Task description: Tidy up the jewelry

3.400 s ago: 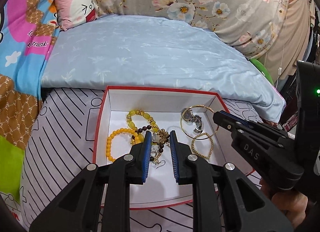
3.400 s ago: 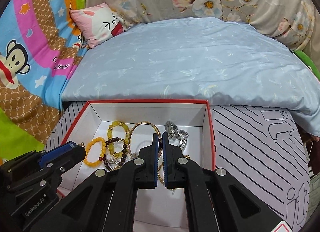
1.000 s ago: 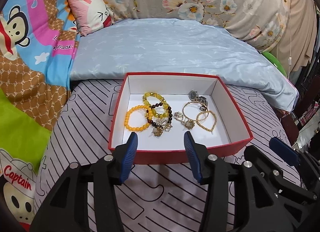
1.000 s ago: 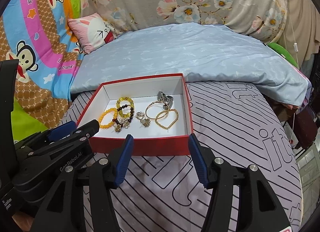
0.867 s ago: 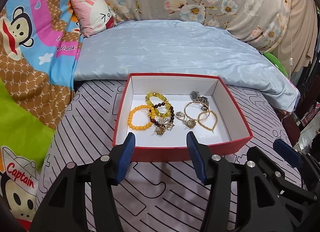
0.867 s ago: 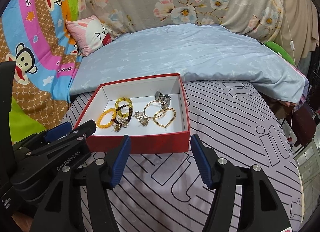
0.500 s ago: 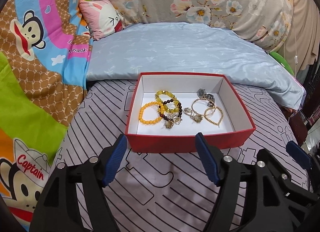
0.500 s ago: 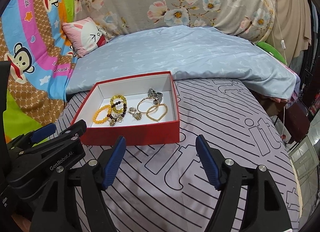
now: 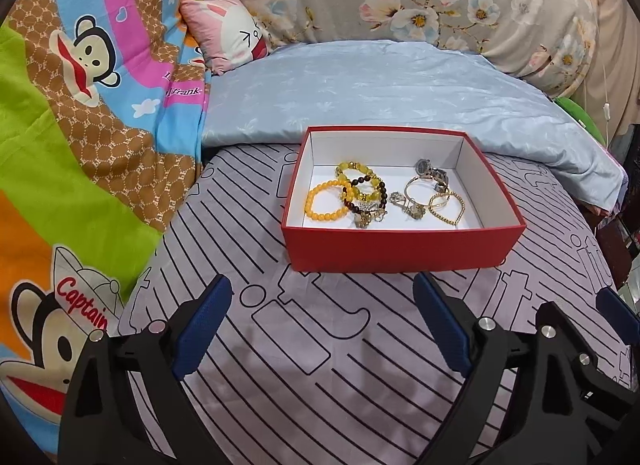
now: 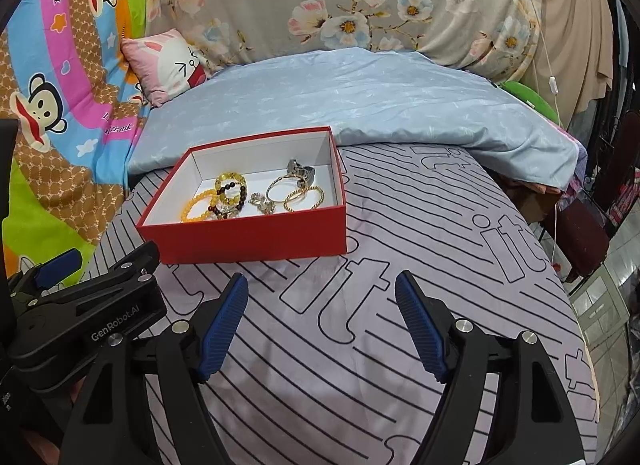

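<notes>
With the jewelry (image 9: 384, 201) gathered in the red box (image 9: 400, 249), both grippers' jaws are held wide and empty, so tidying seems finished.

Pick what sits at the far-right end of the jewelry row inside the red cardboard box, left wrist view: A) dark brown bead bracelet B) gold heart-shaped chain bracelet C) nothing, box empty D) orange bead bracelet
B: the gold heart-shaped chain bracelet lies furthest right on the white floor of the red cardboard box; the orange bead bracelet is at the opposite end.
</notes>
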Available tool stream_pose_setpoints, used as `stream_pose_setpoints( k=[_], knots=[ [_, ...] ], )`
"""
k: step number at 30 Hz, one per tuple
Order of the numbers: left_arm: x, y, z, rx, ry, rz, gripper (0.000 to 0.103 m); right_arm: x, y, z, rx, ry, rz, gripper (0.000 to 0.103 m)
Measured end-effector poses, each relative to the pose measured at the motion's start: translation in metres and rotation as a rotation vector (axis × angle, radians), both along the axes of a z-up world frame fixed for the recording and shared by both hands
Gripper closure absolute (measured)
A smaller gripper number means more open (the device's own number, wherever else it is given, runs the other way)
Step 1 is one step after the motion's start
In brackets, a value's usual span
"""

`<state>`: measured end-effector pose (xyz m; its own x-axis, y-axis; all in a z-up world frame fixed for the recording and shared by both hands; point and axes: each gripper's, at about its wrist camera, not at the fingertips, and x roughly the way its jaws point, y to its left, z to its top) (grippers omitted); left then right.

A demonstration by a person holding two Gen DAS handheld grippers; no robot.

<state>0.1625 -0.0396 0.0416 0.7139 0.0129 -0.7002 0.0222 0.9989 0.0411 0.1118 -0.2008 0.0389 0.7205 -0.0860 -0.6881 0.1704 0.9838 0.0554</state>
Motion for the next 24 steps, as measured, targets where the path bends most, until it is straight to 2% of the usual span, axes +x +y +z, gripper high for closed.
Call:
stream_pose_setpoints(
  k=[24],
  knots=[
    [-0.025, 0.004, -0.004, 0.037, 0.003, 0.021, 0.012, -0.020, 0.007, -0.005, -0.013, 0.008, 0.016, 0.028]
  ],
)
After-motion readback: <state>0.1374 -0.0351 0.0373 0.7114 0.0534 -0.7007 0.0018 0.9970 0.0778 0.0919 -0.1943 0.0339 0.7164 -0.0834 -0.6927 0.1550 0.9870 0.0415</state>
